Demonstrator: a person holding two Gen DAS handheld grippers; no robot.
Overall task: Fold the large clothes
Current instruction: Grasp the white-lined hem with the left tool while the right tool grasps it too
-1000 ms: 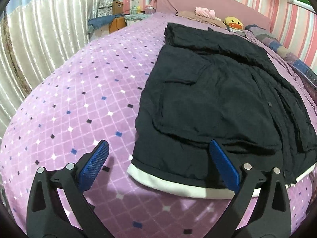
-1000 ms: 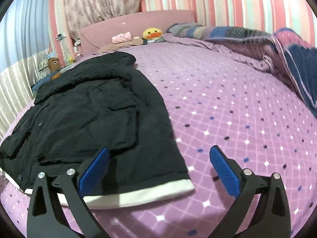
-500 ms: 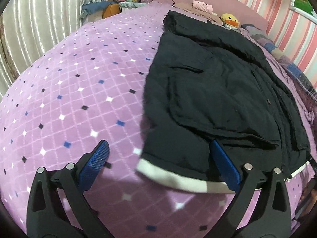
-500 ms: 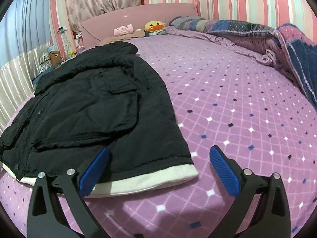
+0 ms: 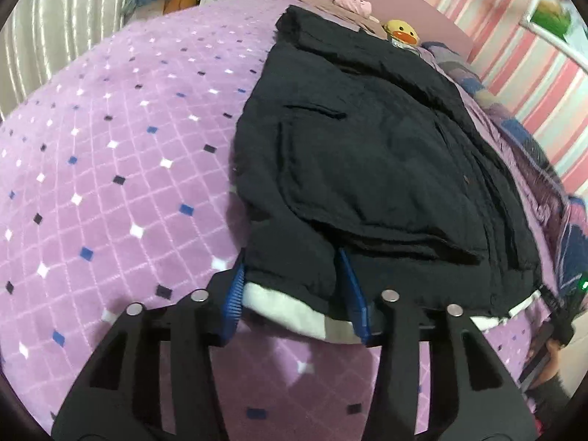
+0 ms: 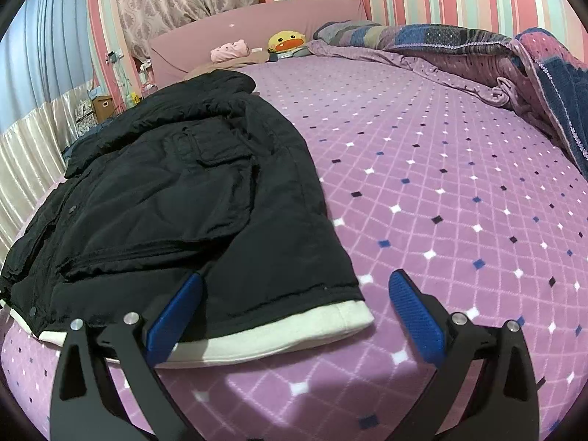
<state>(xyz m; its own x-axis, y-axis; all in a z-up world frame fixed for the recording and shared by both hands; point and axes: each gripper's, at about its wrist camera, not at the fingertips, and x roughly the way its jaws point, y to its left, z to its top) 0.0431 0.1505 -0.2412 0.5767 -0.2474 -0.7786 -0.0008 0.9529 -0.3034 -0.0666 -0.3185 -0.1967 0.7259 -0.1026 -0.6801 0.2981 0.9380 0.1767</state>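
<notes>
I had the black jacket [image 5: 367,154] lying flat on the bed [image 5: 110,169], collar toward the far headboard [image 6: 257,25] and its white-lined hem [image 6: 279,338] at the near edge. I could read no brand, label or writing on the jacket or anywhere else in either view.

My left claw [image 5: 294,294] had just been closing, and the near left corner of the jacket sat between its blue pads [image 5: 233,294]. The fabric was bunched up between them, with the pads pressing on both sides of the dark cloth and the white lining, so I took it as pinching that corner. In the same view, at the lower right rim, I caught part of the person's hand [image 5: 551,360], too blurred to make out more.

My right claw [image 6: 294,312] was spread wide over the near right corner of the hem. Its left pad lay over the dark cloth just above the white lining, while its right pad hung above the bare purple diamond-patterned bed cover, apart from the jacket.

By the headboard sat a yellow duck plush [image 6: 286,42] and a small pink plush [image 6: 229,49]. A rumpled blue and purple quilt [image 6: 514,62] was piled along the far right of the bed. Left of the bed stood a small brown box [image 6: 103,104]; I couldn't tell what was in it.
</notes>
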